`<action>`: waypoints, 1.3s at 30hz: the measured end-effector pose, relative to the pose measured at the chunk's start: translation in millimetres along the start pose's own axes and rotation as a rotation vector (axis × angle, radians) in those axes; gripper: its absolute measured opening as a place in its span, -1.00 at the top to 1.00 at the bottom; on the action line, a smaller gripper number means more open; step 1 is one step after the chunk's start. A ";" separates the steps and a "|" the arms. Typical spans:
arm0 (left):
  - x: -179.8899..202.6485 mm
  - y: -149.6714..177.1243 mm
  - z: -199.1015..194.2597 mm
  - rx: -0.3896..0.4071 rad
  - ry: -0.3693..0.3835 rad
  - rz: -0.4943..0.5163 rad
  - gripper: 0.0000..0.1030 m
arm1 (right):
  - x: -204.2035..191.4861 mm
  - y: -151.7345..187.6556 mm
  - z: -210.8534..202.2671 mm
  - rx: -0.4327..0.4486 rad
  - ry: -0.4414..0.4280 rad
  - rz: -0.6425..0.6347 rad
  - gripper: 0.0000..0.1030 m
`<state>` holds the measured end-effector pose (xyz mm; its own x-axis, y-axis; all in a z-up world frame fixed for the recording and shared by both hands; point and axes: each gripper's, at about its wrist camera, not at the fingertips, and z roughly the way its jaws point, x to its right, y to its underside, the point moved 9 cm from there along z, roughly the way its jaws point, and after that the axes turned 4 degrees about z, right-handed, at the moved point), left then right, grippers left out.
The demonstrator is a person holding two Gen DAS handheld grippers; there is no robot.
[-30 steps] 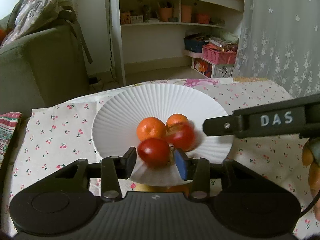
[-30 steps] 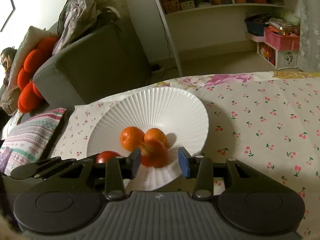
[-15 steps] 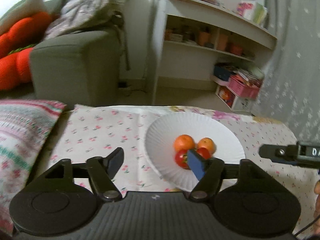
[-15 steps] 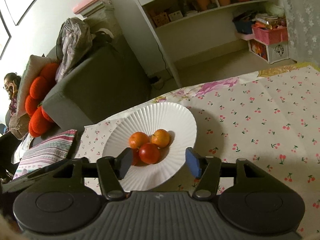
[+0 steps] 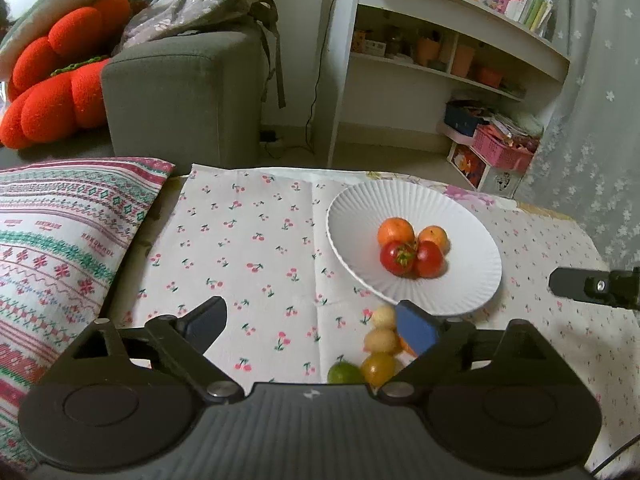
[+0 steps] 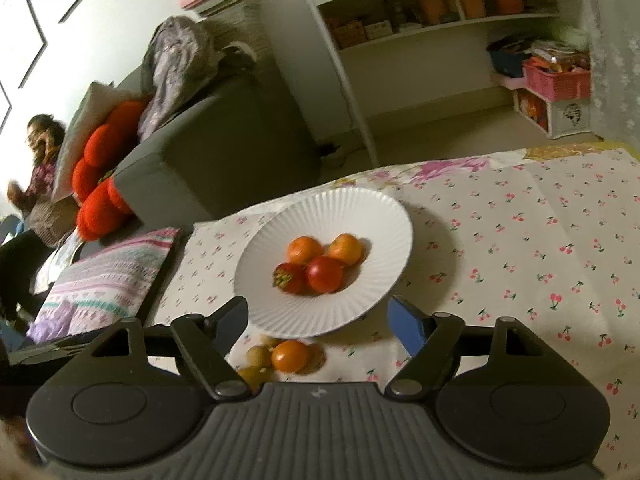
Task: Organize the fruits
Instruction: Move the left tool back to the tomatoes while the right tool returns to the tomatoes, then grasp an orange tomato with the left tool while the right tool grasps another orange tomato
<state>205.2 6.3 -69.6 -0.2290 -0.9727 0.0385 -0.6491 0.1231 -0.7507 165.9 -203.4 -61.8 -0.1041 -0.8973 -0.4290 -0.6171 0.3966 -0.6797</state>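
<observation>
Jaws of the left tool [image 5: 310,326] and right tool [image 6: 316,320] are opening, nothing between them; beyond both tips sits the white plate [image 5: 472,280] with two tomatoes [image 5: 412,258] and two oranges [image 5: 396,231], small loose fruits [image 6: 290,356] lying closer on the desk [image 5: 256,248]

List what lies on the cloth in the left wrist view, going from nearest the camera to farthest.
Green fruit → yellow-orange fruit → two pale round fruits → white plate → two red tomatoes on it → two oranges behind them, toward the plate's far side.
</observation>
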 end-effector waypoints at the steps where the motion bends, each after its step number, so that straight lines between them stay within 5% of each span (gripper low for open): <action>1: -0.8 2.1 -1.3 -0.004 0.000 0.000 -0.55 | -3.9 3.4 0.8 -0.016 -0.005 -0.018 -0.53; 10: -25.6 26.0 -11.8 -0.049 -0.029 -0.052 -0.55 | -27.9 27.9 5.6 -0.095 -0.043 -0.149 -0.55; 22: 14.4 50.3 -4.9 -0.087 0.047 0.062 -0.53 | -11.7 41.5 21.0 -0.161 0.014 -0.093 -0.29; 39: 73.5 73.7 41.1 -0.096 0.121 0.196 0.26 | 3.7 47.6 65.1 -0.134 0.073 -0.060 -0.07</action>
<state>170.4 -64.2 -149.2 -0.4387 -0.8984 -0.0182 -0.6483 0.3305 -0.6859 186.9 -175.2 -134.5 -0.1171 -0.9321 -0.3427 -0.7221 0.3168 -0.6150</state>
